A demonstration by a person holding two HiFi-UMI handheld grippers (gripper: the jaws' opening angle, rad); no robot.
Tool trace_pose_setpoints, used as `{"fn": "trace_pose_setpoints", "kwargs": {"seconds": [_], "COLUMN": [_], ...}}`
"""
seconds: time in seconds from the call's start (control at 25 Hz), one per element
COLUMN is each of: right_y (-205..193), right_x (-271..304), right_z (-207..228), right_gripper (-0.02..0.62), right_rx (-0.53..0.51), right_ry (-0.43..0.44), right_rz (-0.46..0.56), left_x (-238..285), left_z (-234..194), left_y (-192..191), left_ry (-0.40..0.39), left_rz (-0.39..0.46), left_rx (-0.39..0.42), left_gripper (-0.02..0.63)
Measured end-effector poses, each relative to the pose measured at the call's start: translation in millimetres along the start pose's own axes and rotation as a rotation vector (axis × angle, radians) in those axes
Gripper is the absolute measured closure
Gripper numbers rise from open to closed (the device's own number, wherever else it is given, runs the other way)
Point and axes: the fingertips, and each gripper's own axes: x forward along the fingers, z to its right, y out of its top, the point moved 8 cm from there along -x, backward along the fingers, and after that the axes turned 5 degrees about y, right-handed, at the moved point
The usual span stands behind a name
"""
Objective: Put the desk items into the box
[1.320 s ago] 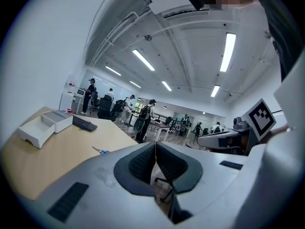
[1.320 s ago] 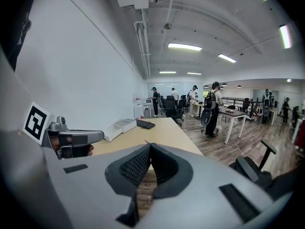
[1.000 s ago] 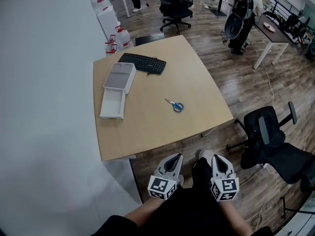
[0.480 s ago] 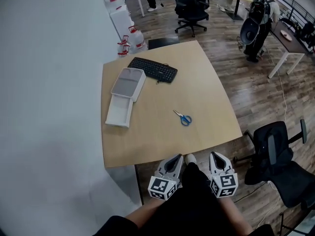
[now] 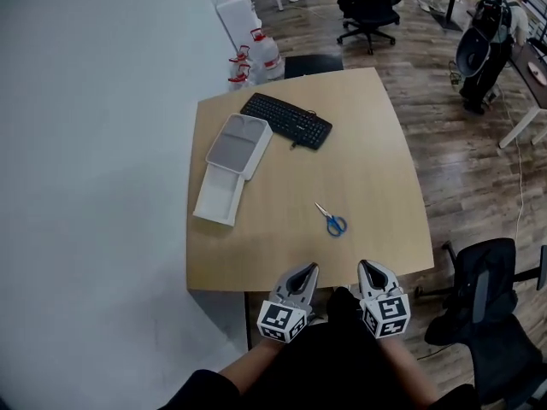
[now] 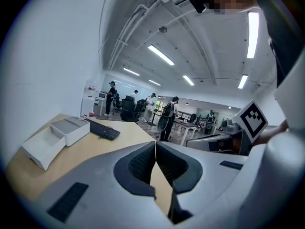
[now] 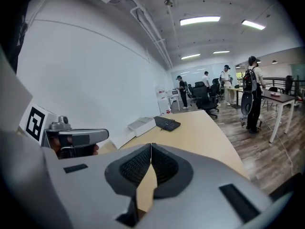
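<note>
Hanging low at the near edge of the table point(image 5: 376, 152), both tools are held close to the person's body, bare forearms running back out of the bottom of the head view and the jaws pointing forward across the wood. The left gripper point(image 5: 303, 271) has its ribbed pads pressed together with nothing between them, and the right gripper point(image 5: 370, 269) is likewise closed tight and empty; the two sit side by side, a little apart. Each carries a marker cube point(image 5: 281, 322) printed with black-and-white square patterns; print on the keyboard point(image 5: 287, 120) is too small to read. Scissors point(image 5: 332, 221) with blue handles lie flat on the table ahead of the grippers, nearer the right one, touching neither. Farther off to the left, a white box point(image 5: 239, 141) with a grey upper face meets a shallow white tray point(image 5: 218, 196) end to end, the keyboard just beyond at the far edge.
</note>
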Motion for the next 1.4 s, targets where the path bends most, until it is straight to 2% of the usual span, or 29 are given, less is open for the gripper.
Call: {"fn": "trace_pose_setpoints", "kwargs": {"seconds": [0.2, 0.28, 0.44, 0.56, 0.68, 0.88, 1.12, 1.24, 1.4], "right_y": [-3.7, -7.3, -17.8, -34.9, -55.9, -86.1, -105.8, -113.5, -114.0], "right_x": [48.5, 67.9, 106.2, 136.9, 163.9, 208.2, 242.7, 252.3, 258.3], "right_z": [21.5, 29.2, 47.1, 60.2, 69.5, 81.3, 93.0, 93.4, 91.2], "right_gripper": [0.531, 0.497, 0.469, 0.442, 0.422, 0.422, 0.422, 0.420, 0.420], "right_rx": [-0.054, -0.067, -0.107, -0.147, -0.184, -0.240, -0.252, -0.276, -0.316], "right_ry": [0.080, 0.105, 0.139, 0.163, 0.169, 0.175, 0.170, 0.193, 0.163], "right_rz": [-0.105, -0.148, -0.238, -0.342, -0.442, -0.530, -0.630, -0.666, -0.688], "left_x": [21.5, 27.2, 37.9, 44.1, 45.8, 42.1, 33.2, 25.3, 17.9], "left_z": [-13.1, -15.6, -19.6, -23.3, -30.1, -44.1, -54.3, -56.8, -59.2], "left_y": [3.1, 5.4, 7.9, 7.1, 6.8, 4.0, 4.4, 0.9, -1.4], "left_ry": [0.064, 0.082, 0.122, 0.150, 0.188, 0.256, 0.340, 0.389, 0.425], "left_rz": [-0.023, -0.022, -0.017, -0.016, -0.001, 0.005, -0.002, -0.019, -0.039], "left_rx": [-0.015, -0.033, -0.063, -0.078, -0.092, -0.116, -0.134, -0.150, -0.164], "left_gripper": [0.591, 0.591, 0.591, 0.591, 0.591, 0.591, 0.591, 0.591, 0.591]}}
